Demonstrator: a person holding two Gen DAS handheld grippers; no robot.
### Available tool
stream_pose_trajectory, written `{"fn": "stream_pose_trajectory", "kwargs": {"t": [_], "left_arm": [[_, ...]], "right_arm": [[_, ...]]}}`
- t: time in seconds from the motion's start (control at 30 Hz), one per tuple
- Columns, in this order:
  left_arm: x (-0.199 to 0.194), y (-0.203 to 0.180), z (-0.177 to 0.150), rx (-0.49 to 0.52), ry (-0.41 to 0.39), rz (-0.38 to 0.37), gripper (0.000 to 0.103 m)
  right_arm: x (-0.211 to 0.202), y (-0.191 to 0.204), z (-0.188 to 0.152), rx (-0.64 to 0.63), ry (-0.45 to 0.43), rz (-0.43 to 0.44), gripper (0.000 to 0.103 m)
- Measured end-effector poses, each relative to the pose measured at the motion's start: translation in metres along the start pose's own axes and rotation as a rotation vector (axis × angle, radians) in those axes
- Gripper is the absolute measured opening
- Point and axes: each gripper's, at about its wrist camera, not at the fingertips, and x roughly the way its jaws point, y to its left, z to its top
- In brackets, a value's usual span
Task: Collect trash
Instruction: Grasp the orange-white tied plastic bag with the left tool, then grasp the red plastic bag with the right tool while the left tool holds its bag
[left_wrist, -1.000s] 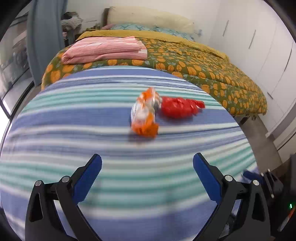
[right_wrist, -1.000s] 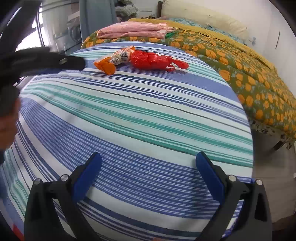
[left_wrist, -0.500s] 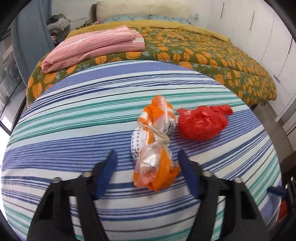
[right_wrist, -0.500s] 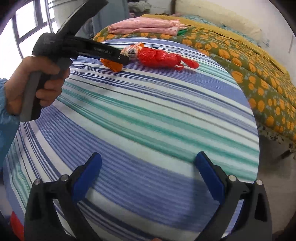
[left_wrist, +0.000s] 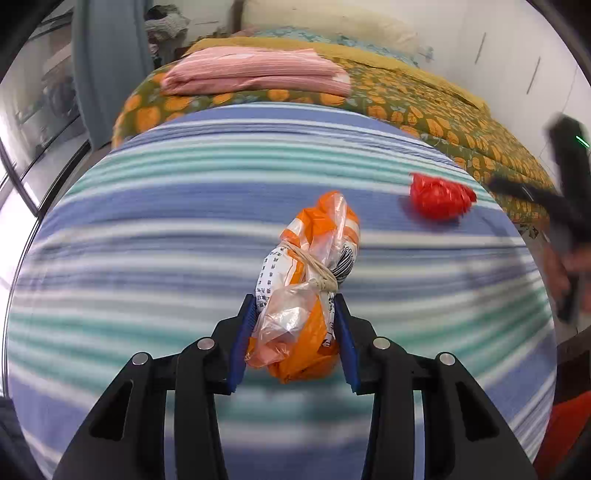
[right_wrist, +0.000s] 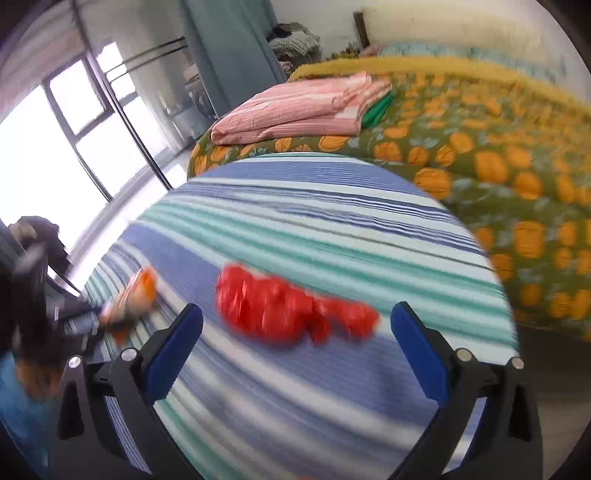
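A round table (left_wrist: 110, 229) under a blue, teal and white striped cloth carries both pieces of trash; behind its far edge runs a bed with an orange-patterned cover (right_wrist: 517, 173) and a folded pink sheet (left_wrist: 255, 72).

The left gripper (left_wrist: 293, 325) is pinching the orange-and-white plastic bundle (left_wrist: 310, 273) at its near, loose end, just below the string tied round its middle. The bundle's long axis runs away from the jaws toward the far edge, tilting slightly right (whether it has left the cloth cannot be told through the blur).

The red crumpled bag (right_wrist: 288, 310) lies toward the table's right edge, well apart from the bundle. The right gripper (right_wrist: 295, 343) is spread wide and hangs just short of it, nothing between the pads; the bag's long axis lies crosswise, nearly spanning the gap. This hand is plainly the nearer, so a short push forward should bracket the bag before closing.
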Motion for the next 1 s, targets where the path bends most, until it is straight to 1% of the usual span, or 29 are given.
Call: {"fn": "stream_pose_trajectory", "kwargs": {"t": [0.1,0.2,0.27,0.3,0.33,0.37,0.4,0.43,0.5,0.57,0.6,0.63,0.7,0.77,0.8,0.83,0.87,0.9,0.93,0.97,1.0], "left_arm": [[-0.011,0.007,-0.017,-0.021,0.007,0.001,0.042],[-0.016,0.007,-0.027,-0.011,0.003,-0.004,0.043],[-0.016,0.005,-0.030,0.012,-0.002,0.003,0.048],[-0.016,0.003,-0.031,0.027,-0.006,-0.007,0.056],[-0.015,0.002,-0.031,0.038,-0.005,-0.016,0.070],[-0.015,0.001,-0.032,0.050,-0.004,-0.019,0.072],[-0.014,0.000,-0.032,0.056,-0.005,-0.018,0.077],[-0.014,-0.001,-0.032,0.065,-0.006,-0.019,0.077],[-0.012,-0.001,-0.030,0.084,-0.005,-0.021,0.077],[-0.010,0.000,-0.025,0.098,-0.003,-0.021,0.078],[-0.009,0.000,-0.023,0.101,0.000,-0.018,0.078],[-0.009,0.000,-0.021,0.104,0.002,-0.019,0.078],[-0.007,-0.001,-0.015,0.115,0.006,-0.021,0.078],[-0.005,-0.002,-0.012,0.128,0.010,-0.004,0.078],[-0.003,-0.002,-0.011,0.131,0.012,0.004,0.076],[-0.002,-0.002,-0.011,0.134,0.015,0.013,0.071],[-0.001,-0.002,-0.011,0.136,0.016,0.019,0.069],[0.001,-0.002,-0.011,0.138,0.018,0.026,0.063],[0.001,-0.002,-0.013,0.137,0.019,0.029,0.058],[0.000,-0.002,-0.014,0.139,0.011,0.035,0.054],[-0.001,-0.003,-0.015,0.143,0.004,0.042,0.048]], "right_arm": [[0.024,0.007,0.004,-0.027,0.065,0.067,0.098],[0.030,0.032,-0.013,-0.098,0.125,0.160,0.098],[0.025,0.050,-0.028,-0.147,0.172,0.206,0.098],[0.021,0.059,-0.036,-0.173,0.196,0.219,0.098],[0.013,0.074,-0.048,-0.221,0.227,0.227,0.098],[0.008,0.082,-0.054,-0.245,0.233,0.213,0.098],[0.002,0.087,-0.058,-0.265,0.234,0.180,0.098],[-0.004,0.091,-0.059,-0.271,0.226,0.122,0.098],[-0.009,0.084,-0.051,-0.205,0.199,-0.013,0.098],[-0.011,0.073,-0.036,-0.092,0.166,-0.140,0.098],[-0.010,0.070,-0.029,-0.059,0.157,-0.176,0.098],[-0.007,0.070,-0.020,-0.028,0.145,-0.198,0.098],[0.004,0.073,-0.004,0.006,0.127,-0.204,0.098],[0.023,0.079,0.009,0.035,0.157,-0.214,0.098],[0.025,0.078,0.010,0.039,0.166,-0.225,0.098],[0.037,0.084,0.014,0.030,0.174,-0.259,0.097],[0.042,0.083,0.014,0.026,0.175,-0.282,0.094],[0.046,0.083,0.012,0.023,0.175,-0.305,0.088],[0.051,0.085,0.012,0.019,0.176,-0.326,0.057],[0.053,0.082,0.012,0.024,0.177,-0.345,0.044],[0.049,0.081,0.009,0.042,0.165,-0.352,0.044]]}}
